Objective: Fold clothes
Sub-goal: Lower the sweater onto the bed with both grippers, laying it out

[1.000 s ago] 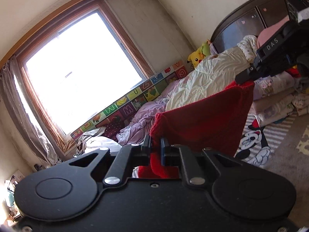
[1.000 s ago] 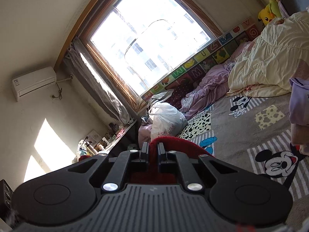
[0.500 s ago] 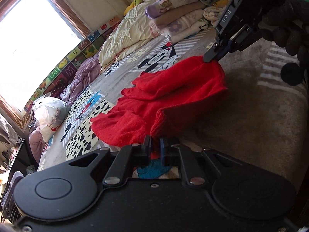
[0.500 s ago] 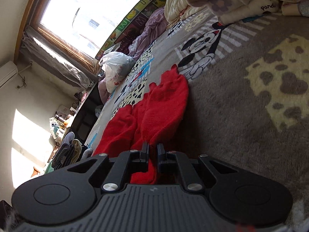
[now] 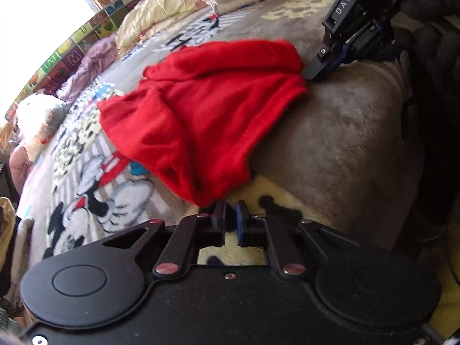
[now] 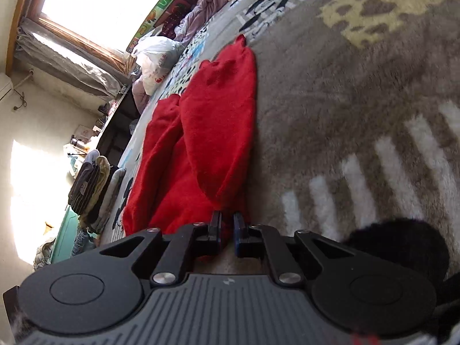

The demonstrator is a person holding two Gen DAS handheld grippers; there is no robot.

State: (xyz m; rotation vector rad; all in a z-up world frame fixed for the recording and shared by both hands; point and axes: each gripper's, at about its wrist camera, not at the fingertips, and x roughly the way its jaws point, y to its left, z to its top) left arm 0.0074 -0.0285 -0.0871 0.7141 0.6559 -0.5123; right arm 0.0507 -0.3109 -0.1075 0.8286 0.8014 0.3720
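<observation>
Red sweater (image 5: 207, 106) rumpled on grey blanket (image 5: 339, 143), left gripper (image 5: 229, 211) slightly parted just beside its hem, empty, right gripper (image 6: 227, 224) pinching its corner

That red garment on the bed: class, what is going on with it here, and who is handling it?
A person with a two-finger gripper in each hand is folding a red garment on a bed covered by a cartoon-print blanket. The garment lies bunched on the blanket. The left gripper sits at one near corner, jaws slightly apart, the cloth just ahead of them. The right gripper is at the other corner, with red cloth between its nearly closed jaws.
</observation>
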